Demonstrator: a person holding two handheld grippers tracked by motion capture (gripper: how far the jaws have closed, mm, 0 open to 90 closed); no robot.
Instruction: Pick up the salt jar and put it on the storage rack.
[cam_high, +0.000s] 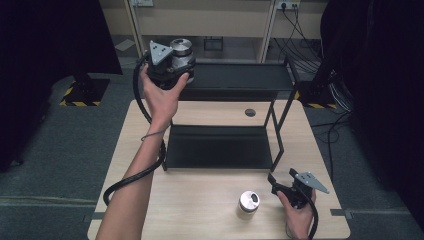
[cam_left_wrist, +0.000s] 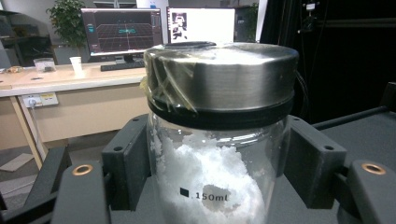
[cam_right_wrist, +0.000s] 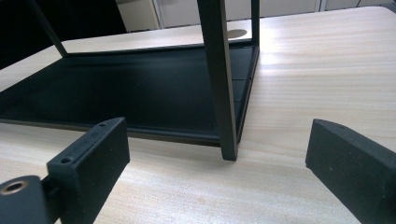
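Note:
My left gripper (cam_high: 172, 64) is raised at the left end of the black rack's top shelf (cam_high: 240, 77). It is shut on a glass jar (cam_high: 181, 50) with a steel lid. In the left gripper view the jar (cam_left_wrist: 219, 116) stands upright between the jaws, holding white powder, and both pads (cam_left_wrist: 128, 158) press its glass wall. A second steel-lidded jar (cam_high: 248, 204) stands on the table near the front. To its right my right gripper (cam_high: 280, 187) lies low on the table, open and with nothing in it. In the right gripper view, that gripper (cam_right_wrist: 219, 163) faces a rack leg (cam_right_wrist: 219, 84).
The rack's lower shelf (cam_high: 215, 147) lies flat on the wooden table (cam_high: 200, 205); its right legs (cam_high: 277, 135) stand close to my right gripper. A round cable hole (cam_high: 250, 112) sits behind the rack. Beyond the held jar stands a desk with monitors (cam_left_wrist: 121, 30).

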